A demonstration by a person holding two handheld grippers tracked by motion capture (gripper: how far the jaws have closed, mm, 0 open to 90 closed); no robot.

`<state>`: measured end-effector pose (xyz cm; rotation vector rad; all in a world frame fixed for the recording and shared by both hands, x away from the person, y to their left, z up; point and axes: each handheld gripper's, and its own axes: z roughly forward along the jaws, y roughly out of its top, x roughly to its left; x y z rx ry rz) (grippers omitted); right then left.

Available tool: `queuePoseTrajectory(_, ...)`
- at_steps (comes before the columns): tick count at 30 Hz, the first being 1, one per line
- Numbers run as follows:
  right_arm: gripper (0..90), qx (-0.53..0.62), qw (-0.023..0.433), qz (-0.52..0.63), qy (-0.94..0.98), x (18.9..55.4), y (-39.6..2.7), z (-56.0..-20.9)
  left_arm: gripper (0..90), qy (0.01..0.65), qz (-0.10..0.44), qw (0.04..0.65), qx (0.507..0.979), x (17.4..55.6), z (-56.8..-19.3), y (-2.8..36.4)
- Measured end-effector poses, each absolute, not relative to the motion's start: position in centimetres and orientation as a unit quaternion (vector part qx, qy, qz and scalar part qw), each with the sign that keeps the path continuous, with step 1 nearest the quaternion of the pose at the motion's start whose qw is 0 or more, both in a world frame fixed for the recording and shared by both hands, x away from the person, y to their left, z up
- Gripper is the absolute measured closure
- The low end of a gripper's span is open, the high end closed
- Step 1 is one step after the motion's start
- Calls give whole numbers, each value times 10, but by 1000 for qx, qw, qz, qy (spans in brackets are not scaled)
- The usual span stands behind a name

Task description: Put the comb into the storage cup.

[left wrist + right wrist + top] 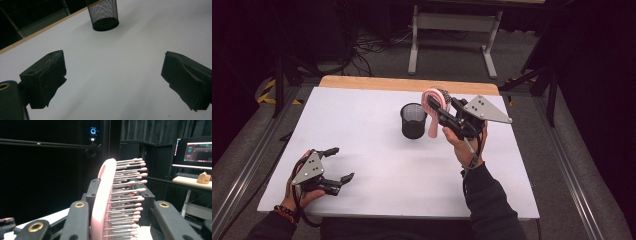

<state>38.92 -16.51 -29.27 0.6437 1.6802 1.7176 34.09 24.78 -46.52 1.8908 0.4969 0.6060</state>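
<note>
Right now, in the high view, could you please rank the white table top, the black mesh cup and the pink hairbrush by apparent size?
1. White table top, by far the largest.
2. Black mesh cup.
3. Pink hairbrush, clamped in the right gripper.
The gripper covers part of the brush, so the last two are uncertain.

The pink hairbrush [103,202] is looking like smooth glossy plastic with metal pins; the pen cup [413,120] at nine o'clock is showing black wire mesh.

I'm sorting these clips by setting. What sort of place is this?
Probably a lab or recording studio: black curtains around the table, a monitor on a desk, and loose cables on the carpet.
</note>
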Motion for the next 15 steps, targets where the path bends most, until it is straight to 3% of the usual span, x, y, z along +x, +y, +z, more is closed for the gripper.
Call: queuePoseTrajectory(15, 632, 246, 326, 656, 635, 413, -146, -278, 68, 211, 249, 522, 788, 342, -466, 247)
